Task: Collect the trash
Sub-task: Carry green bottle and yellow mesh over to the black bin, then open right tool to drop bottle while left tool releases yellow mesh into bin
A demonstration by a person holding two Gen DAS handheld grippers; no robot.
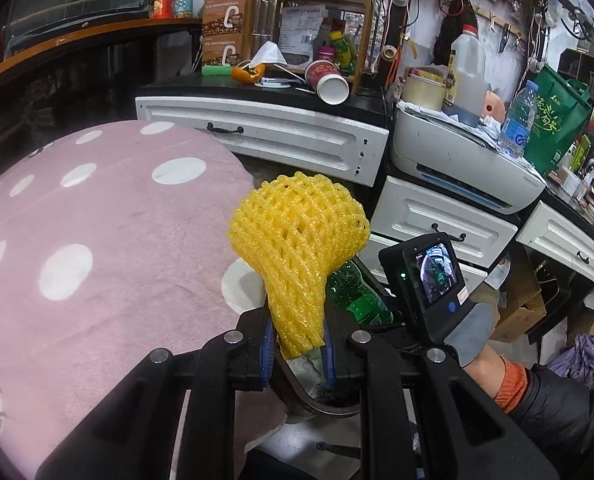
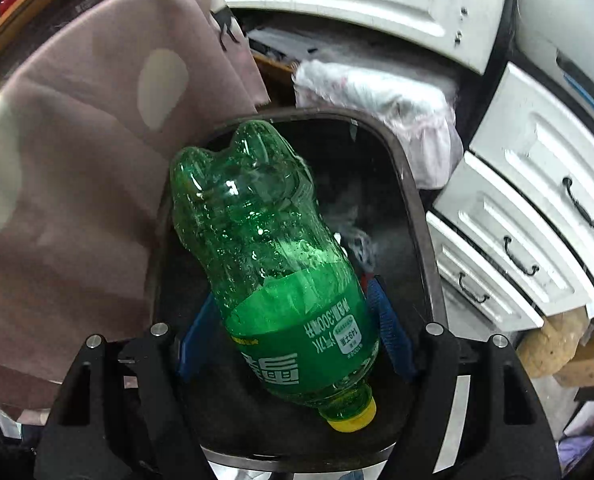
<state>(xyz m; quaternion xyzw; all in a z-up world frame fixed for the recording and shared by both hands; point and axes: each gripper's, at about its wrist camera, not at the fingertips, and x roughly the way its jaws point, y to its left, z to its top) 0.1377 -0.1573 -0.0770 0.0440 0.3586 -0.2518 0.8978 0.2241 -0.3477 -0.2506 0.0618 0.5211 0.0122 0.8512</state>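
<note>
Layout about the trash bin (image 2: 413,216). The bottle (image 2: 281,280) hangs over the bin's open mouth, base toward the far rim, cap toward the camera, between the jaws of the right gripper (image 2: 293,332). The foam fruit net (image 1: 297,248) stands over the bin's near rim (image 1: 297,396), its narrow end between the jaws of the left gripper (image 1: 297,344). Left of the bin lies the dotted blanket (image 1: 109,248), its edge against the bin's left rim. Behind the bin sits a crumpled plastic bag (image 2: 381,108); beyond that and to the bin's right stand the drawers (image 2: 537,200). On the bench (image 1: 217,88) above the drawers lies a tipped paper cup (image 1: 327,82); right of it stands a printer (image 1: 457,160).
</note>
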